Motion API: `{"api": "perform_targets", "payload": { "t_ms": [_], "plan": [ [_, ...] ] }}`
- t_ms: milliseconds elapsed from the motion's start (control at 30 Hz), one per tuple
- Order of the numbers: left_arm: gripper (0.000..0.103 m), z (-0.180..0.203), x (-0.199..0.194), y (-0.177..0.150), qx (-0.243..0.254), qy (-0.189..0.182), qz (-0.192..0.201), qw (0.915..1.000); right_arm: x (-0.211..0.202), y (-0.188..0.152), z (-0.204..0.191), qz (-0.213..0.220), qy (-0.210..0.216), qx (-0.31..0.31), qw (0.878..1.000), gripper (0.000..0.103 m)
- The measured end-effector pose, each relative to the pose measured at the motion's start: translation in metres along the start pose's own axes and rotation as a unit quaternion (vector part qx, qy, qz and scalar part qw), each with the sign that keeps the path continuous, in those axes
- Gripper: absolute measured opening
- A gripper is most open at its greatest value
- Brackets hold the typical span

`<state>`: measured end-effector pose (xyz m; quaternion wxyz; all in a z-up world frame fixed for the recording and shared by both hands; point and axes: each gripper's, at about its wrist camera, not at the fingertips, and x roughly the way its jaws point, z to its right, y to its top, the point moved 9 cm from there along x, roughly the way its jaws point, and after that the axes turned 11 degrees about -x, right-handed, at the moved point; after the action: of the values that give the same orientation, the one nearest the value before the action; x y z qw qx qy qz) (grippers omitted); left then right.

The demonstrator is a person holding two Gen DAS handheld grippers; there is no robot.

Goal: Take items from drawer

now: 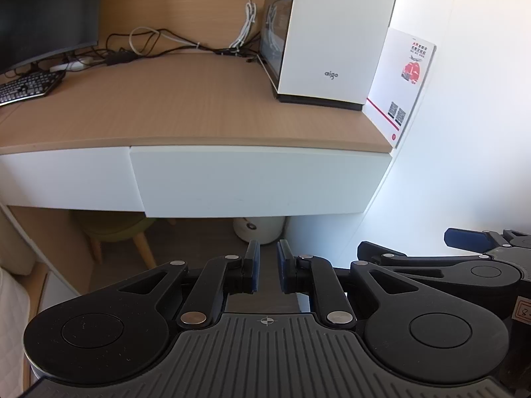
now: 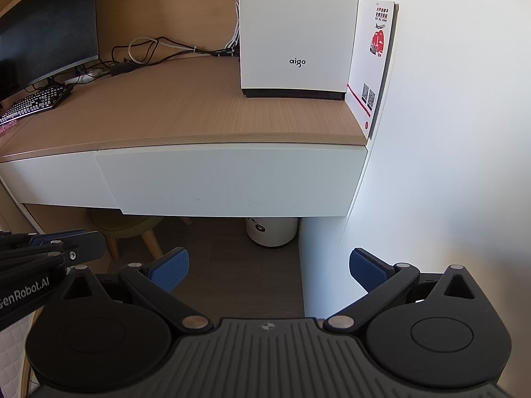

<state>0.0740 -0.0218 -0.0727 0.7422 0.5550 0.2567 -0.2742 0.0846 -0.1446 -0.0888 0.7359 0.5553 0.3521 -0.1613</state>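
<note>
A white drawer front [image 1: 259, 182] [image 2: 232, 179] sits flush under the wooden desk top [image 1: 186, 109] at its right end, and whatever is inside is hidden. My left gripper [image 1: 268, 265] hovers in front of and below that drawer. Its blue pads are almost together with only a thin slit between them, holding nothing. My right gripper [image 2: 268, 270] is also below the drawer, open wide and empty. Each gripper shows at the edge of the other's view: the right gripper [image 1: 464, 248] and the left gripper [image 2: 66, 242].
A white computer case [image 1: 332, 33] and a white-and-red leaflet [image 1: 401, 86] stand at the desk's right end against a white wall [image 1: 464, 165]. A monitor [image 1: 43, 10], keyboard [image 1: 26, 88] and cables [image 1: 159, 43] lie at the left. Under the desk are a green stool [image 1: 113, 229] and a white bin [image 1: 259, 229].
</note>
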Motion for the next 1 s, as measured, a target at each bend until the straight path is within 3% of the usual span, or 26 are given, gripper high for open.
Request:
{"api": "perform_targets", "payload": {
  "t_ms": [1000],
  "plan": [
    [0.014, -0.024, 0.005, 0.0, -0.005, -0.004, -0.014, 0.9999, 0.009, 0.005, -0.013, -0.011, 0.007, -0.017, 1.0, 0.103]
  ]
}}
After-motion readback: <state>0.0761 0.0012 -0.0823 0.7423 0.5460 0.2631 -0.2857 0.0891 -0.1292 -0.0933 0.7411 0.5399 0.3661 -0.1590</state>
